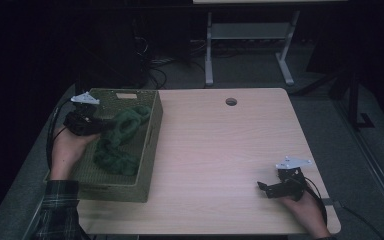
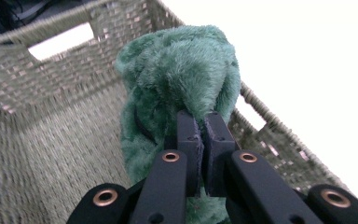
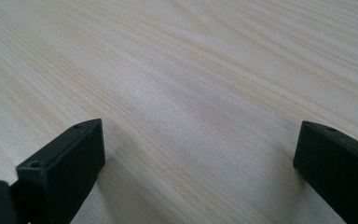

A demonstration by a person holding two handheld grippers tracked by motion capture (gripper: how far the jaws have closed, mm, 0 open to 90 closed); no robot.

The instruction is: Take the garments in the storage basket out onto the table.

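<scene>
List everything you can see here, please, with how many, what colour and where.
Basket: one, olive woven, left part of the table.
Scarf: one, fluffy green, partly in the basket, one end pinched and raised.
Table: one, pale wood, with a round hole near the far edge.
Metal stand: one, grey, on the floor behind.
Left gripper: one, black, shut on the scarf over the basket.
Right gripper: one, black, jaws wide apart, low over the table at right.

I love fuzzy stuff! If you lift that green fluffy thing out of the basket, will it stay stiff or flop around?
Probably floppy: the green fluffy thing lies in soft loops in the basket. It likely squashes easily, since the left claw is pinched almost shut on a fold of its fur. It also looks light for its size, so the rest would dangle below the claw.
</scene>
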